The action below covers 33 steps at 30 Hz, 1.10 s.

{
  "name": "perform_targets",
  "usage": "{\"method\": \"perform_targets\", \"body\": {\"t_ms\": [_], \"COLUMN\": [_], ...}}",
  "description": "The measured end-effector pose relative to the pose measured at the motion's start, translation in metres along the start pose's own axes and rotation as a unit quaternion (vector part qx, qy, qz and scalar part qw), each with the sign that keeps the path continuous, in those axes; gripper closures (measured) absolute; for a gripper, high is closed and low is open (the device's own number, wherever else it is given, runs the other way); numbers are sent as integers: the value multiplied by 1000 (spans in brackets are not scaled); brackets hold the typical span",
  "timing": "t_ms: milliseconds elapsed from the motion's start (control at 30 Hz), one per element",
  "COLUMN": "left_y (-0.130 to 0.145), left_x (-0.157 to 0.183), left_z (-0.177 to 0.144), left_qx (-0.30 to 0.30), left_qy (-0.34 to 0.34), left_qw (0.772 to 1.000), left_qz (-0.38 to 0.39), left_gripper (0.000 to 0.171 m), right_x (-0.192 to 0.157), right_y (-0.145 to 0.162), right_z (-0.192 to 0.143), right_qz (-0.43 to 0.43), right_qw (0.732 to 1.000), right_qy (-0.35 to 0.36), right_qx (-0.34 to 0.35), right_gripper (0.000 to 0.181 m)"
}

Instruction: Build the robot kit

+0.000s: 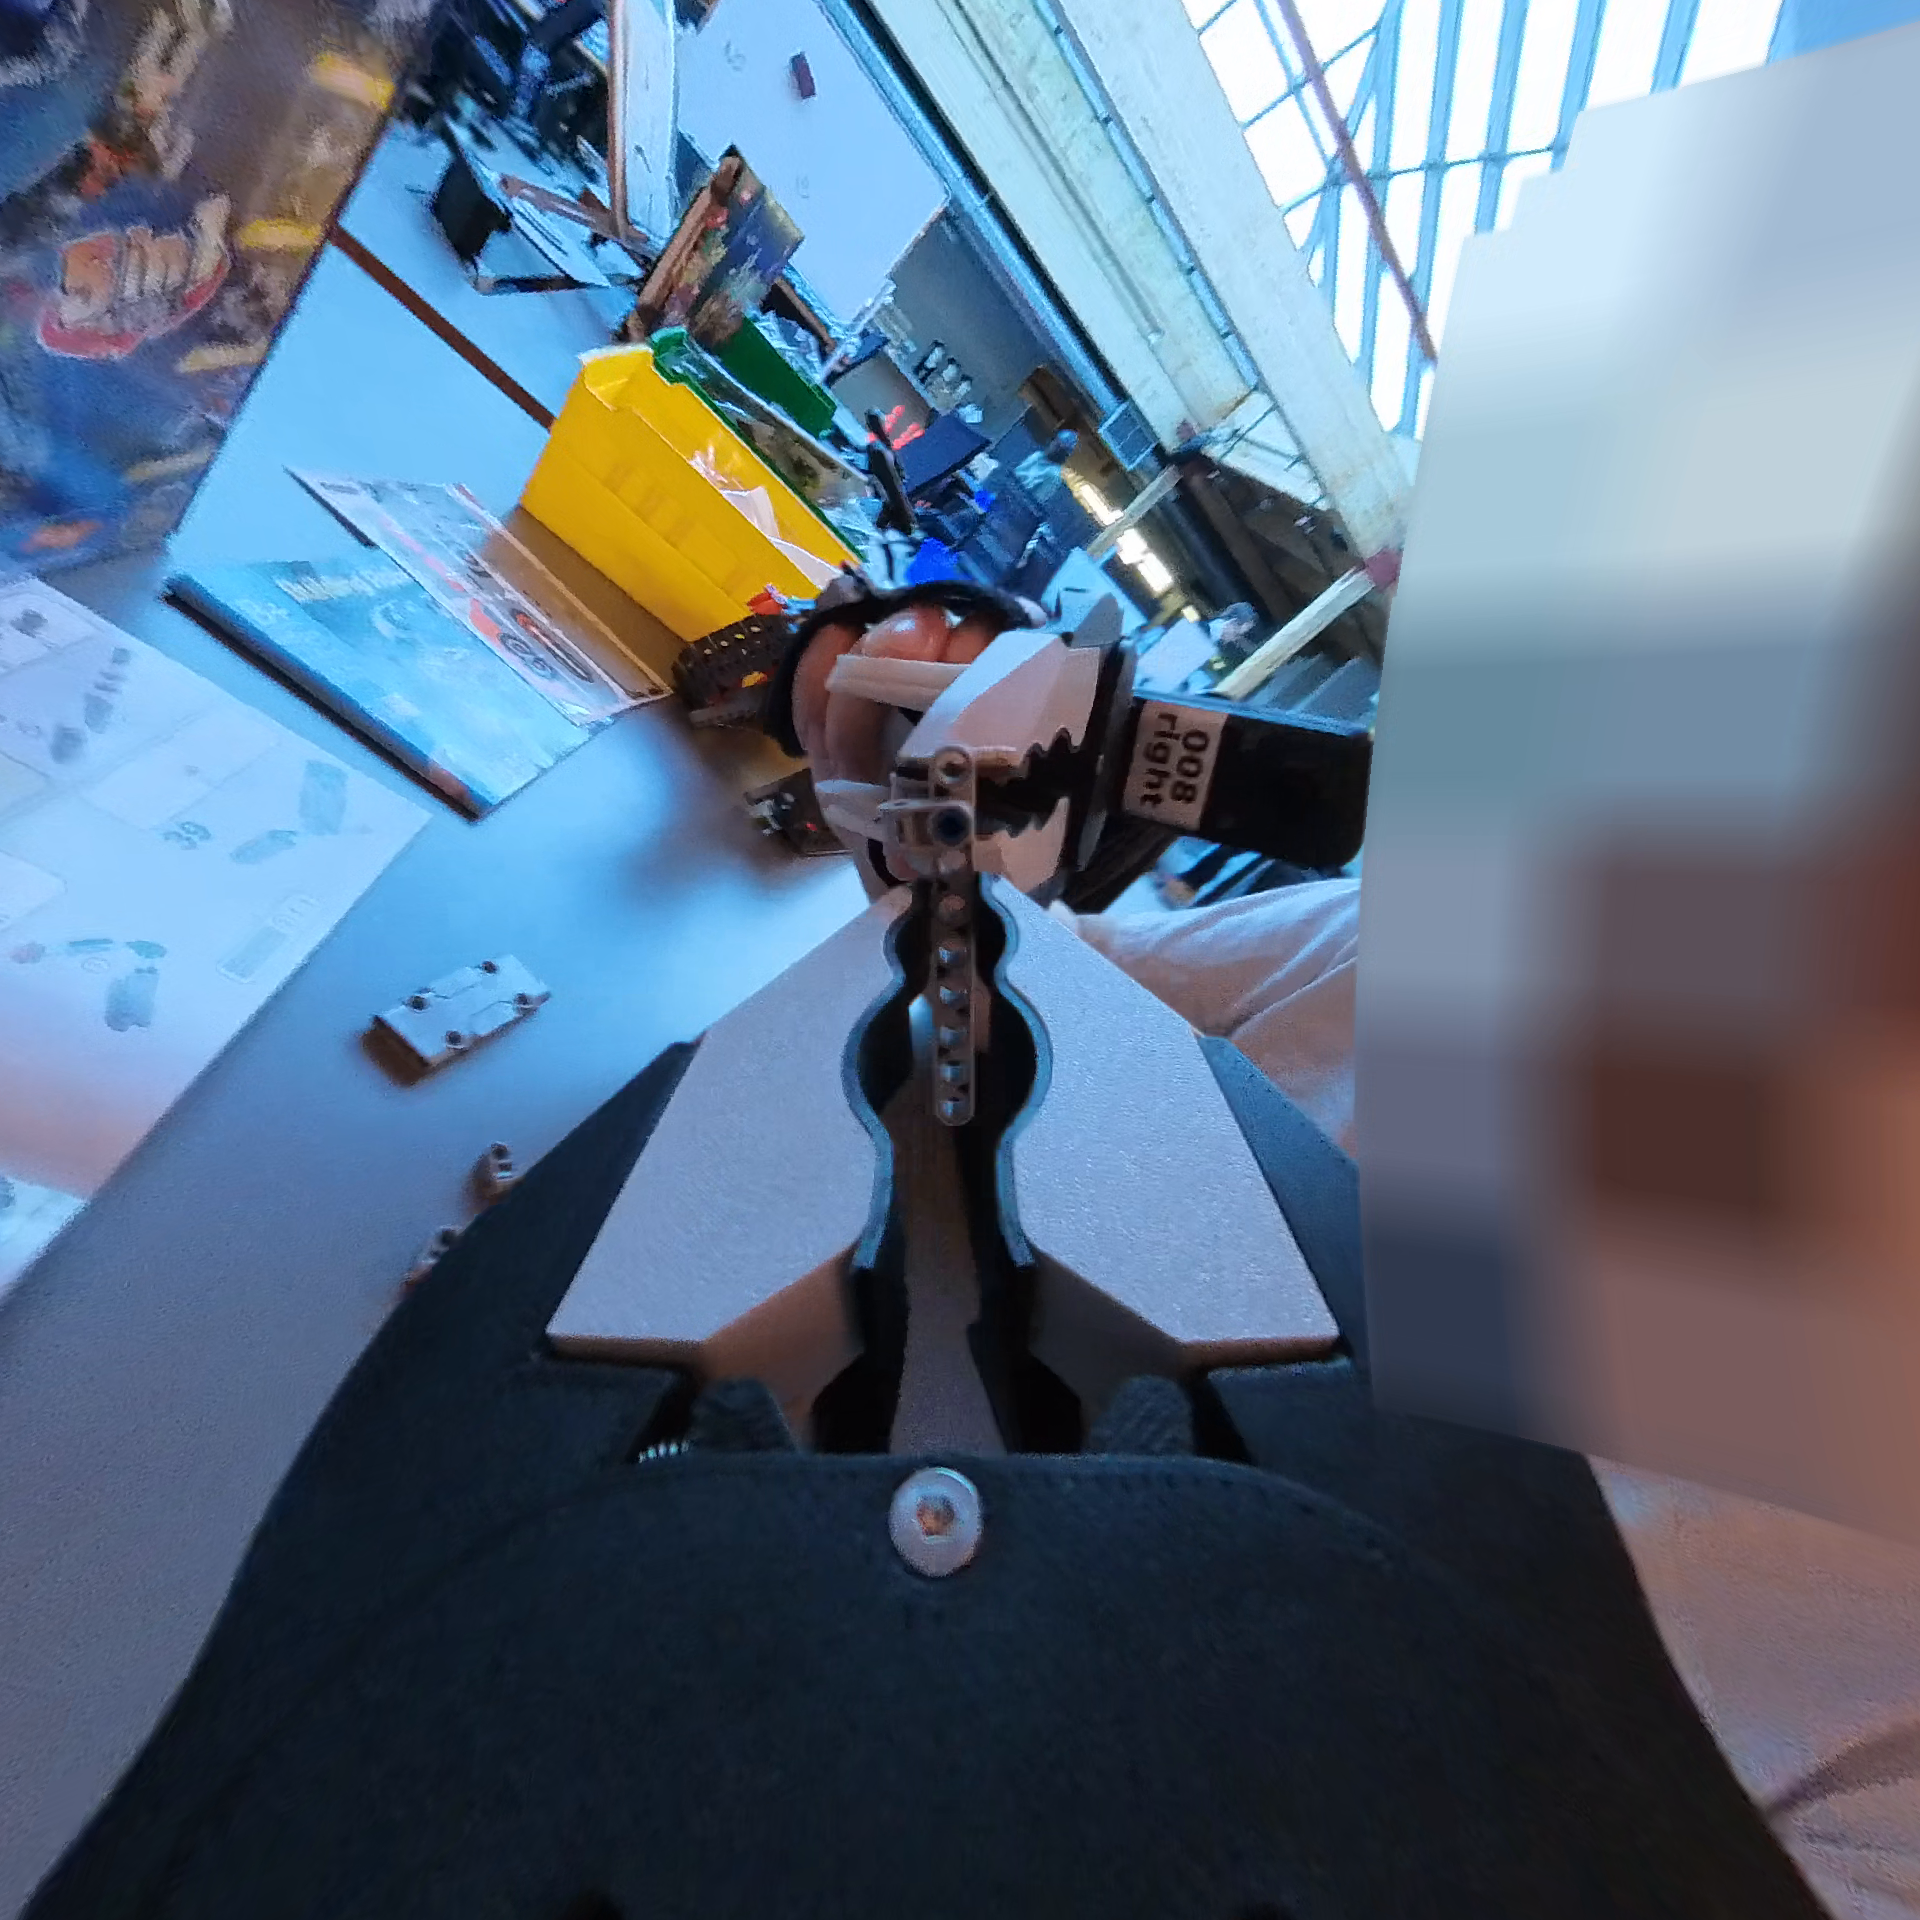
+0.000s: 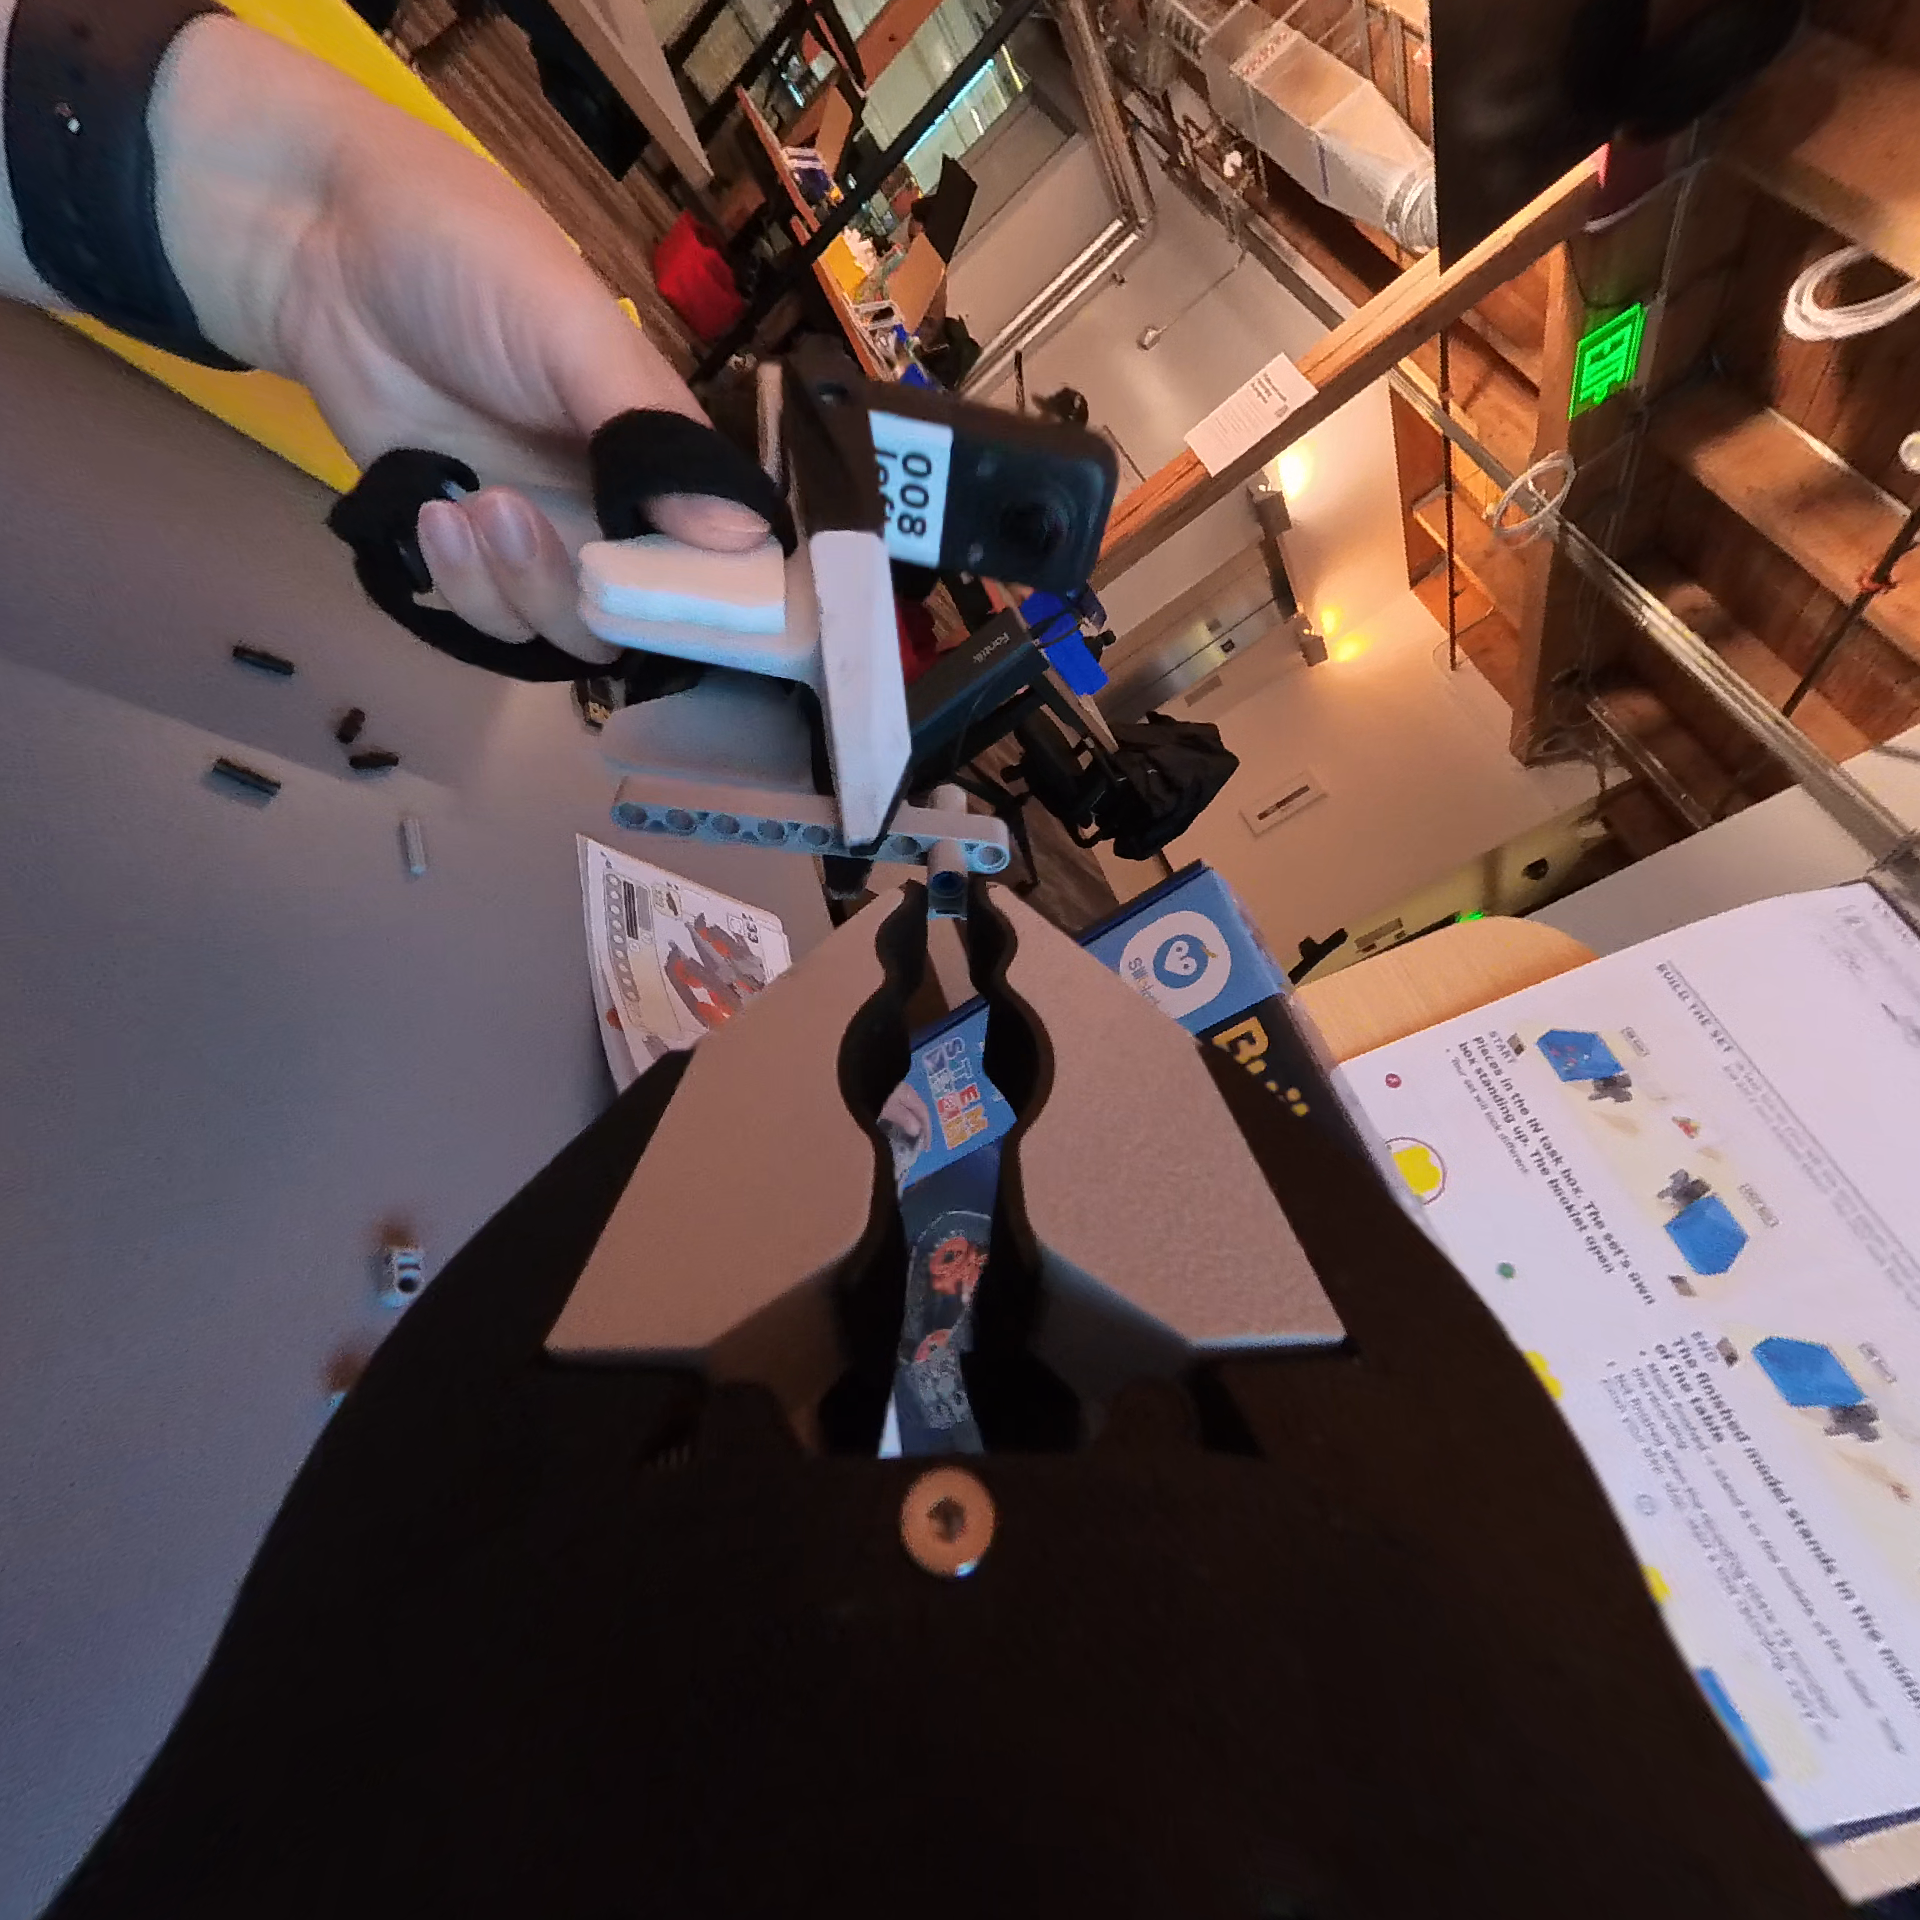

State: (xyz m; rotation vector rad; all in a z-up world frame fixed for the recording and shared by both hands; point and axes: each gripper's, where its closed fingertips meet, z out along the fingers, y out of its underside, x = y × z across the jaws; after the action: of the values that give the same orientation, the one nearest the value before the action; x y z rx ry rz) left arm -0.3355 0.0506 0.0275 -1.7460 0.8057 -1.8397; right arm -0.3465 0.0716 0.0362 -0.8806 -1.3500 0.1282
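Observation:
My left gripper [image 1: 948,896] is shut on a long grey beam with holes [image 1: 951,997], which runs up between its fingers. A short grey cross piece [image 1: 940,774] and a small blue pin [image 1: 945,826] sit at the beam's far end. My right gripper [image 2: 948,906] is closed on that blue pin [image 2: 948,891], right under the beam [image 2: 748,828]. Each gripper shows in the other's view, held by a hand: the right one [image 1: 1003,727] and the left one [image 2: 862,717]. Both are lifted above the grey table [image 1: 623,810].
A yellow bin [image 1: 665,499] and a green bin [image 1: 769,374] stand at the back. Booklets [image 1: 416,644], a printed sheet [image 2: 1662,1299], a blue box [image 2: 1174,966] and a colourful box [image 1: 135,260] lie about. A grey plate [image 1: 457,1013] and small loose pins [image 2: 249,774] lie on the table. My two grippers' fingertips are within a few centimetres of each other.

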Motion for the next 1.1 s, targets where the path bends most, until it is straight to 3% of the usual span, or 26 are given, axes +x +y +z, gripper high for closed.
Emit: {"method": "perform_targets", "body": {"t_ms": [200, 700, 867, 933, 1000, 1100], "left_y": [1, 2, 7, 20, 41, 86], "left_x": [5, 3, 3, 4, -2, 1], "left_z": [-2, -1, -5, -10, -16, -22], "left_qx": [-26, -40, -53, -89, -144, -257], "left_qy": [-51, -75, -68, -43, -45, -23], "left_qw": [996, 991, 993, 995, 988, 964], "left_qz": [74, 106, 76, 29, -10, -59], "left_gripper": [167, 167, 167, 167, 167, 167], "right_x": [1, -2, -9, -24, -45, -73], "right_y": [-7, -6, -6, -8, -10, -12], "right_z": [0, 0, 3, 2, -4, -17], "right_qz": [75, 172, 182, 193, 206, 206], "right_qw": [997, 982, 977, 967, 948, 922], "right_qy": [-7, -60, -91, -152, -237, -323], "right_qx": [35, 51, 58, 62, 59, 59], "right_gripper": [174, 174, 173, 166, 135, 126]}}
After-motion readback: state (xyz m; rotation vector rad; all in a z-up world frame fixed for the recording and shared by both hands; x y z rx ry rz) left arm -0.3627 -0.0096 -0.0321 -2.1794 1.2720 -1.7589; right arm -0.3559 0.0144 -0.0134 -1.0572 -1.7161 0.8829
